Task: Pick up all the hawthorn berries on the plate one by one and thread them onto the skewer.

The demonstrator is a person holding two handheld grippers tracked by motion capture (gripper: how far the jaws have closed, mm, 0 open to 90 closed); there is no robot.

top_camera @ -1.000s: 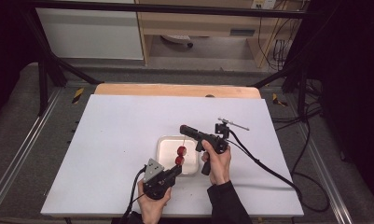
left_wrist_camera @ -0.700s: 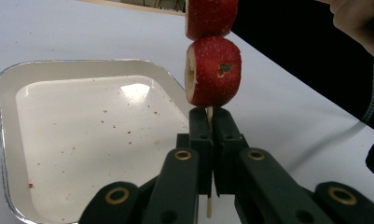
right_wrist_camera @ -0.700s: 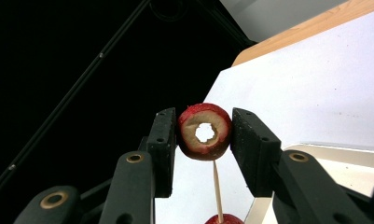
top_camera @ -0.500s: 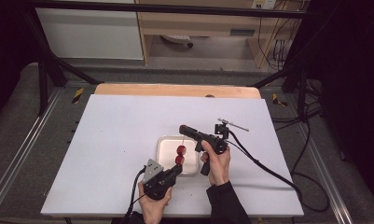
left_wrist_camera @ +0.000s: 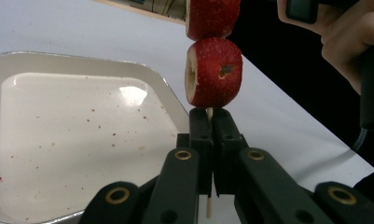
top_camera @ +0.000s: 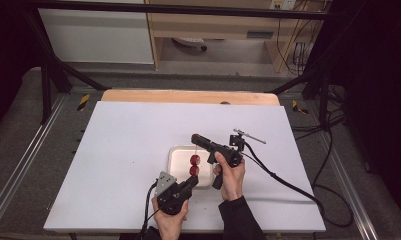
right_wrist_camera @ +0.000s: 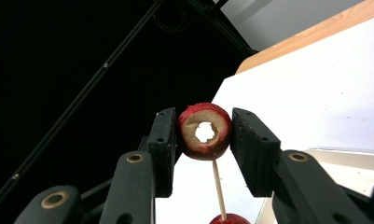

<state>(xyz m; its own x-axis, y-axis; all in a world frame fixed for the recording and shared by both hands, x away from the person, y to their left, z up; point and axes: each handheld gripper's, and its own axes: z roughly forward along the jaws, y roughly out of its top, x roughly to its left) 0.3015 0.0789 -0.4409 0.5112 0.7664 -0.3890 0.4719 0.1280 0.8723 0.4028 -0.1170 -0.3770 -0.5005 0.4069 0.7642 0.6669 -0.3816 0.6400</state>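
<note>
A thin wooden skewer (left_wrist_camera: pixel 209 113) stands upright over the tray, and my left gripper (left_wrist_camera: pixel 208 116) is shut on its lower end. Two cored red fruit pieces are threaded on the skewer. The lower piece (left_wrist_camera: pixel 215 72) sits just above the left jaws; the upper piece (right_wrist_camera: pixel 204 131) is higher on the stick. My right gripper (right_wrist_camera: pixel 204 135) is shut on that upper piece, one pad against each side. In the high view the left gripper (top_camera: pixel 192 181) is at the tray's near edge, and the right gripper (top_camera: pixel 197 155) reaches in from the right above it.
A white square tray (top_camera: pixel 179 159) with red specks lies in the middle of the white table (top_camera: pixel 123 150). A wooden strip (top_camera: pixel 188 96) runs along the far edge. The right gripper's cable (top_camera: pixel 283 182) trails to the right across the table.
</note>
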